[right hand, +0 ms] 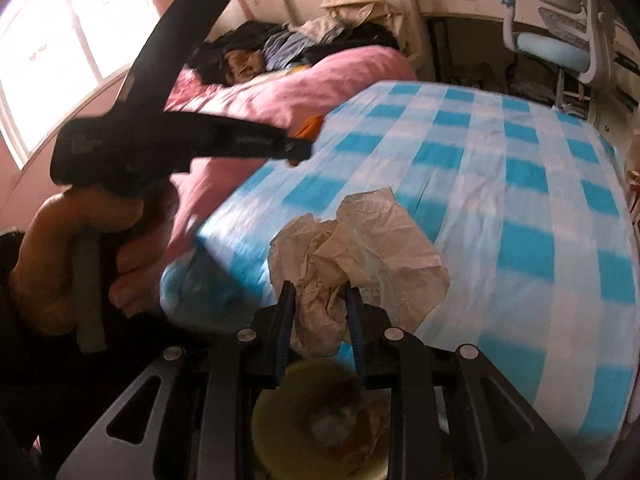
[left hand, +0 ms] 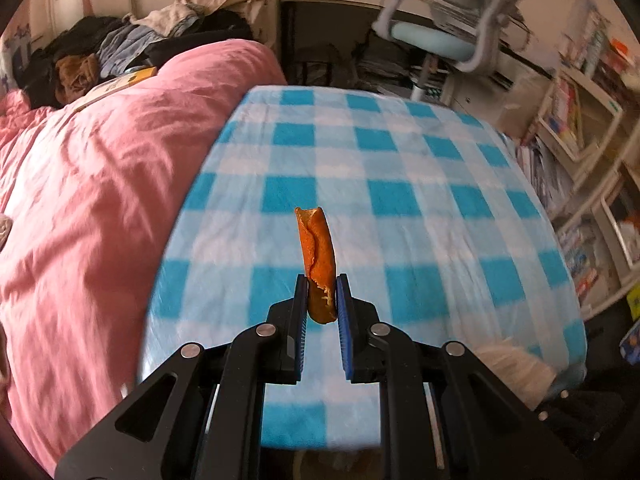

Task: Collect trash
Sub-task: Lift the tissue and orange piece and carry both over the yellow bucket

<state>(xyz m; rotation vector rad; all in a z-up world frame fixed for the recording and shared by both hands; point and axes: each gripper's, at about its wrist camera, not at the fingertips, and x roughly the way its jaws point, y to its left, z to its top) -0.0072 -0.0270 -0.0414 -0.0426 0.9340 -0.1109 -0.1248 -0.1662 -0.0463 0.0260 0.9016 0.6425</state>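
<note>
Bedroom, cluttered. Left wrist view: blue-and-white checked sheet (left hand: pixel 400 184), soft and slightly blurred, spread flat across the middle. Rumpled pink quilt (left hand: pixel 88 184) heaped at left, touching the sheet's edge. Dark and pale clothes (left hand: pixel 132 40) piled behind the quilt, with a yellow flat box lying against it. Pale blue swivel chair (left hand: pixel 444 36) beyond the far edge; white shelves (left hand: pixel 576 152) crammed with books at right. Left gripper (left hand: pixel 322 300), black with blue ribbed pads, clamped narrow on a strip of orange peel (left hand: pixel 318 256): curled, upright, rough-skinned, pale at its torn edge, held above the sheet near the bottom centre.

Right wrist view: same checked sheet (right hand: pixel 500 168) filling the right half, streaked with motion blur at its near left corner. Pink quilt (right hand: pixel 304 80) behind, clothes (right hand: pixel 288 44) on top, bright window (right hand: pixel 60 40) at upper left. Right gripper (right hand: pixel 320 304) pinched on a crumpled wad of paper (right hand: pixel 360 248), thin, tan-white, creased, fanning out wide beyond the fingers, held above the near edge of the sheet. Round yellowish bin (right hand: pixel 320 420) directly below the fingers, some soft whitish and brown scraps inside, blurred. At left, left gripper (right hand: pixel 296 150) seen side-on, gripped by a bare hand (right hand: pixel 80 256); a bit of orange at its tip, over the quilt's edge.
</note>
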